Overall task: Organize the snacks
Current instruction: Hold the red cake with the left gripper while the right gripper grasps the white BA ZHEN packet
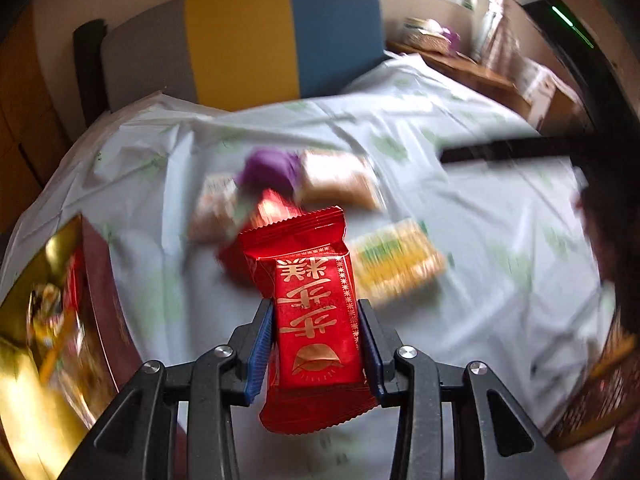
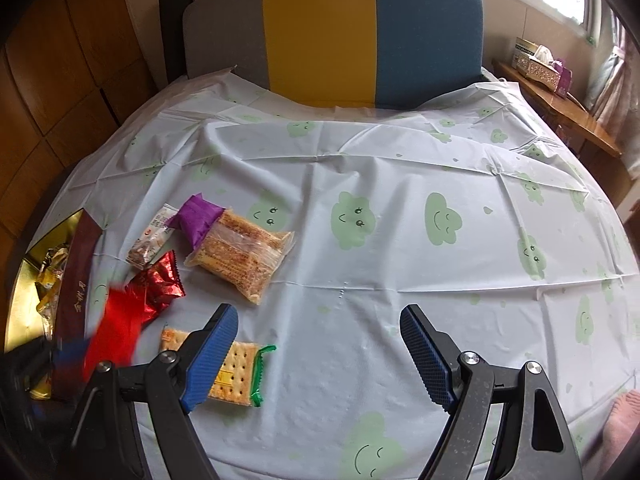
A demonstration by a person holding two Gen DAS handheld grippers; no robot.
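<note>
Grip first: my left claw (image 1: 318, 344) pinches the red pack (image 1: 310, 320) across its middle, both blue pads pressed flat on its sides, and the pack hangs clear above the cloth (image 2: 360, 152). The next job, as I judge it, is to carry it to the gold box (image 1: 24, 360) without letting it slip. The wrapper is slick foil, so I would keep the squeeze even, avoid twisting the wrist hard, and bring the pack well over the box's rim before I let go, low enough that it drops in rather than bounces out. From the left wrist view the box sits to the left of the pack and near it; its dark red wall (image 2: 78, 276) faces the cloth. Inside the box I make out a few gold and yellow wrapped pieces (image 2: 50, 276), though blur and glare hide how many. My right claw (image 2: 320, 354) hangs spread wide with nothing between its pads, low over the cloth. Right of the box, loose on the cloth, lie a second red pack (image 2: 158, 286), a purple pack (image 2: 198, 218), a white pack (image 2: 154, 238), a clear bag of biscuits (image 2: 244, 258) and a cracker pack (image 2: 236, 372) partly under my right claw's left finger. Those remain to be boxed, I think.
</note>
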